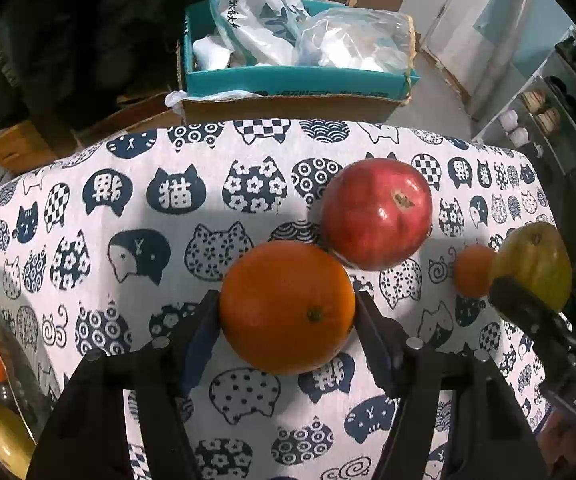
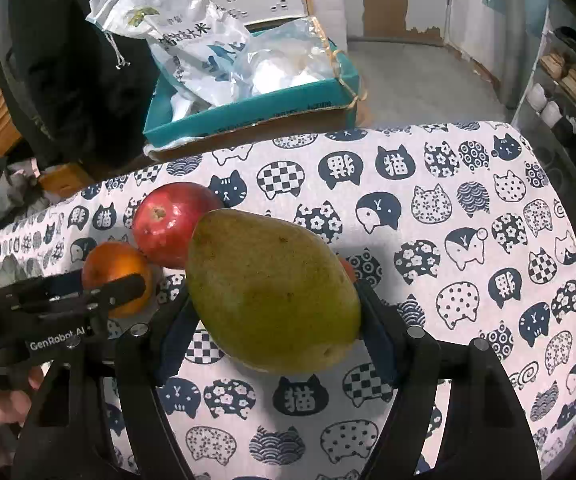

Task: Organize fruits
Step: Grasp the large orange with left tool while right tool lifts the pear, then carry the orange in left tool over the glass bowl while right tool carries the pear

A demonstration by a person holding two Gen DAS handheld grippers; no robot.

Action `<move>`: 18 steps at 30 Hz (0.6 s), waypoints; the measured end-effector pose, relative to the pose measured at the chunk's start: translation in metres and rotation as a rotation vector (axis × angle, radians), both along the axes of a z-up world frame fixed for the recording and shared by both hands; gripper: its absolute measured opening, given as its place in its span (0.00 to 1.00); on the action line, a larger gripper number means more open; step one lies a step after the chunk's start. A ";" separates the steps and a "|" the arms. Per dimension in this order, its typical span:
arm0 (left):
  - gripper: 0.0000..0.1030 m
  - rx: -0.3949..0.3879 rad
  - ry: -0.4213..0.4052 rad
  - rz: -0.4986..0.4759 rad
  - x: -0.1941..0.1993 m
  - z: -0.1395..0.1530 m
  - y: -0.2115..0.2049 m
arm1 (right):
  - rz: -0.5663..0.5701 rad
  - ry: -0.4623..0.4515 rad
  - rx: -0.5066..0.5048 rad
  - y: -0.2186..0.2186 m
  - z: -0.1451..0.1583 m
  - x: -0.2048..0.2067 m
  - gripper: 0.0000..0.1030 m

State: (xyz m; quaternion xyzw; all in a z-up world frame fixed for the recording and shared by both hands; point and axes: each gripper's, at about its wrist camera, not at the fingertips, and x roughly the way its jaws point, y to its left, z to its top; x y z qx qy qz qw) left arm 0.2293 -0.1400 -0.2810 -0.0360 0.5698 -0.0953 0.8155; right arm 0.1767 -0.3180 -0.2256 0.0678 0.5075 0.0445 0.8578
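Fruits lie on a table under a white cloth printed with navy cat heads (image 1: 135, 216), and two of them sit between gripper fingers. Behind the table's far edge, at twelve o'clock in the left wrist view, stands a teal cardboard box stuffed with white plastic bags (image 1: 296, 80).

The large green-yellow pear (image 2: 271, 292) fills the middle of the right wrist view — the right gripper (image 2: 275, 320) has its black fingers pressed against both flanks, gripping it. At ten o'clock from the pear rests the round red apple (image 2: 167, 228), just beside it, on the cloth.

The big round orange (image 1: 288, 304) sits in the left gripper (image 1: 288, 320), whose fingers touch both its sides — closed on it. The red apple lies at one o'clock from this orange, almost touching it. A small orange tangerine (image 1: 472, 270) lies at three o'clock, against the pear.

At eight o'clock, a clear bowl (image 1: 7, 360) holds more fruit.
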 end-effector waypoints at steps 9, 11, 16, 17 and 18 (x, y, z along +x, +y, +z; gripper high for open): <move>0.65 0.010 -0.066 0.008 -0.026 0.031 0.011 | 0.003 -0.035 -0.011 0.003 0.020 -0.011 0.72; 0.65 0.010 -0.082 0.010 -0.031 0.039 0.013 | 0.010 -0.048 -0.024 0.005 0.027 -0.014 0.72; 0.65 0.022 -0.126 0.015 -0.047 0.061 0.021 | 0.031 -0.080 -0.051 0.012 0.045 -0.024 0.72; 0.65 0.027 -0.138 0.014 -0.052 0.067 0.023 | 0.036 -0.085 -0.060 0.014 0.049 -0.026 0.72; 0.65 0.030 -0.146 0.013 -0.055 0.071 0.025 | 0.040 -0.090 -0.070 0.016 0.053 -0.029 0.72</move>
